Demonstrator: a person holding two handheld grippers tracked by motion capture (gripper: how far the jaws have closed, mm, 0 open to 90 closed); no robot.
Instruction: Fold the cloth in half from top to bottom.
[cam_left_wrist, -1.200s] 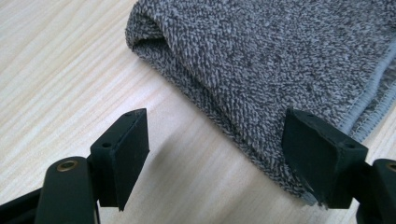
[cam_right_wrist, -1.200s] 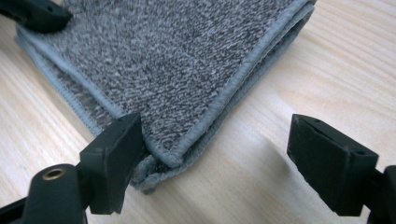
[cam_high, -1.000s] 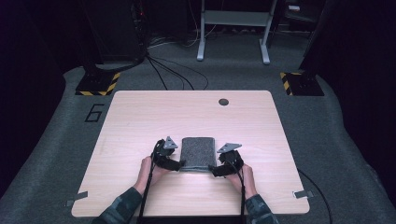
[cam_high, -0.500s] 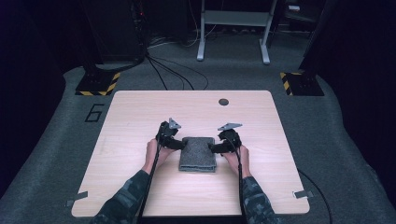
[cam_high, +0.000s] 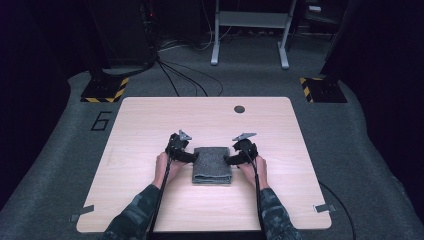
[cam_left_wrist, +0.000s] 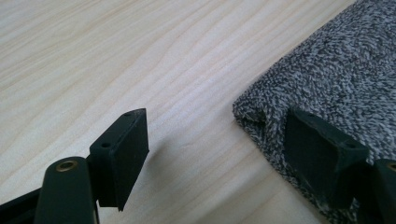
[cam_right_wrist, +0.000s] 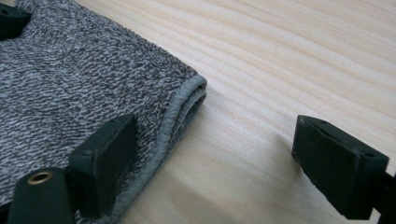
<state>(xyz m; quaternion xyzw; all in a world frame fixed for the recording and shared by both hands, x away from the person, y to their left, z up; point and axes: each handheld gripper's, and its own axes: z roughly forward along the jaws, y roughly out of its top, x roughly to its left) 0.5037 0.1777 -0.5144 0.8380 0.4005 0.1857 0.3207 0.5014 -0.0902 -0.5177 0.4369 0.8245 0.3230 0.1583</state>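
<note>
My left gripper has its fingers spread wide and holding nothing: one sits over bare wood, the other rests against the near corner of the towel, on top of its fuzzy edge. My right gripper mirrors that, fingers equally wide, one lying on the towel's grey surface just inside the hemmed edge, the other out over the bare counter. Neither pair is closed on cloth. Looking further out, in the high view the towel lies as a compact, neat rectangle in the middle of the near half of the counter, squarely between my two hands, and the layered edge in the right gripper view tells me it is already folded over at least once. I judge the folding itself largely done; what remains, as far as I can tell, is a last press or squaring up of the edges, or one more fold if a smaller bundle is wanted, then drawing both grippers clear.
</note>
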